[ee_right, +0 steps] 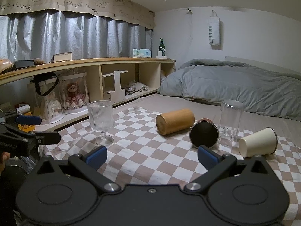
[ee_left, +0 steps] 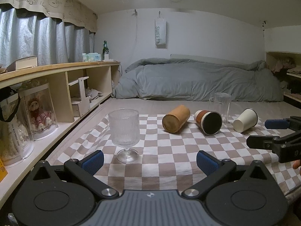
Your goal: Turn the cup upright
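Several cups rest on a checkered cloth (ee_left: 160, 150). A ribbed stemmed glass (ee_left: 124, 131) stands upright at the left, also in the right wrist view (ee_right: 101, 122). A wooden cup (ee_left: 175, 118) (ee_right: 175, 121), a brown cup with a black base (ee_left: 207, 121) (ee_right: 204, 134) and a white paper cup (ee_left: 245, 120) (ee_right: 258, 142) lie on their sides. A clear glass mug (ee_left: 219, 108) (ee_right: 230, 119) stands mouth down behind them. My left gripper (ee_left: 150, 162) is open and empty just in front of the stemmed glass. My right gripper (ee_right: 152, 157) is open and empty in front of the brown cup.
A wooden shelf unit (ee_left: 62, 79) with doll cases runs along the left. A grey duvet (ee_left: 197, 79) lies at the back of the bed. The right gripper's fingers (ee_left: 272, 131) show at the right edge of the left wrist view.
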### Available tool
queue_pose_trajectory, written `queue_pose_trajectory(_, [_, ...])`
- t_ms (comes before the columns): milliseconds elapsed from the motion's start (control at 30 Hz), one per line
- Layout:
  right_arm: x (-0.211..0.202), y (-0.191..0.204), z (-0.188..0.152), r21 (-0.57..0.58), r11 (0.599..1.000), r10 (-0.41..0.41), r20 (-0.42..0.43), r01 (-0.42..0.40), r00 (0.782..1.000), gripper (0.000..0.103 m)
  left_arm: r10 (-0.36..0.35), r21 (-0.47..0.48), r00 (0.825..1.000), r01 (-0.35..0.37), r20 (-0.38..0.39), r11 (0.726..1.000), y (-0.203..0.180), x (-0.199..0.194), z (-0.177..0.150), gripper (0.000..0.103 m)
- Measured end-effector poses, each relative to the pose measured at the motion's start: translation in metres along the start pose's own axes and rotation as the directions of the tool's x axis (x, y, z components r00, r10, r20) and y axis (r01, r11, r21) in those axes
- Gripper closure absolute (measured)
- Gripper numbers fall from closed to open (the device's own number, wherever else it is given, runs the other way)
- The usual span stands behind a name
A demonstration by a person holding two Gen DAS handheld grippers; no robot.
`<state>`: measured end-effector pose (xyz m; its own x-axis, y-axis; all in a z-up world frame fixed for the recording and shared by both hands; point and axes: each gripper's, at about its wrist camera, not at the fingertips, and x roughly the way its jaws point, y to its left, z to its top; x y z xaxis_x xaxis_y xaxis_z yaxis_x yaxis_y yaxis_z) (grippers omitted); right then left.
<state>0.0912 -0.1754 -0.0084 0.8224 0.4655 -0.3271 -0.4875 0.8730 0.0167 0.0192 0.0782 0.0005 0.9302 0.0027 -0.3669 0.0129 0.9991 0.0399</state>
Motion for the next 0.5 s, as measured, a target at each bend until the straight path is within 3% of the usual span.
queue_pose_trajectory(500, [-0.0011,-0.0005,-0.0003,0.001,1.000,-0.001,0.007,0.001,1.000,0.000,0.001,0.001,1.000,-0.001,0.001,1.000,0.0003,0.0001,-0.0001,0.000])
